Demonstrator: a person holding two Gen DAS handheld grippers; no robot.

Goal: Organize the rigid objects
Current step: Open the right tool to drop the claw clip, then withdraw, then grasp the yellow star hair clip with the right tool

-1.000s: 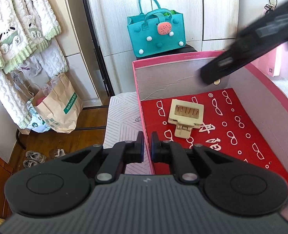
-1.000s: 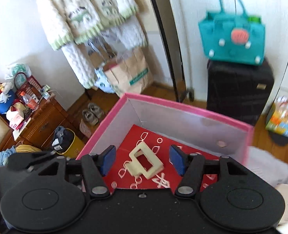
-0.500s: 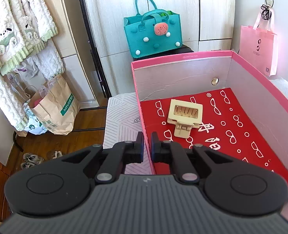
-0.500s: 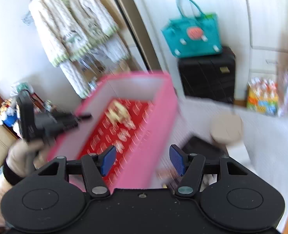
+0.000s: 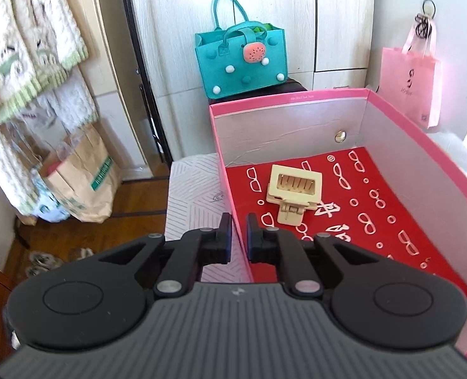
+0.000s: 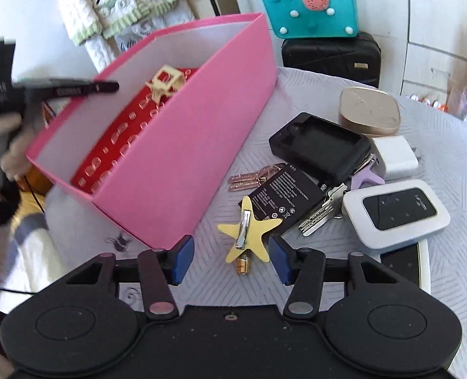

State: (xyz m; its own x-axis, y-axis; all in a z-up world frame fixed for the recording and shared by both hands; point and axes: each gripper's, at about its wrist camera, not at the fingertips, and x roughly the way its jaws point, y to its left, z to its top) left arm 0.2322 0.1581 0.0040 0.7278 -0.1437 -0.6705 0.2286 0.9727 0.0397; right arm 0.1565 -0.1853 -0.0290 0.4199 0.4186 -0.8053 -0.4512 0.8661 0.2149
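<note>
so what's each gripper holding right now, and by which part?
Left gripper: shut on the pink box, pinching its near side wall at the rim. Right gripper: holds nothing; jaws, just closing, straddle the yellow star clip without touching.

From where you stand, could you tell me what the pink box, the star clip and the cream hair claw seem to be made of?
Pink box: likely cardboard, matte; thin flat walls with crisp folded edges and a pale lining.
Star clip: flat matte yellow star, perhaps felt or foam, under a shiny metal clip.
Hair claw: probably moulded plastic, smooth cream, with stiff teeth.
</note>
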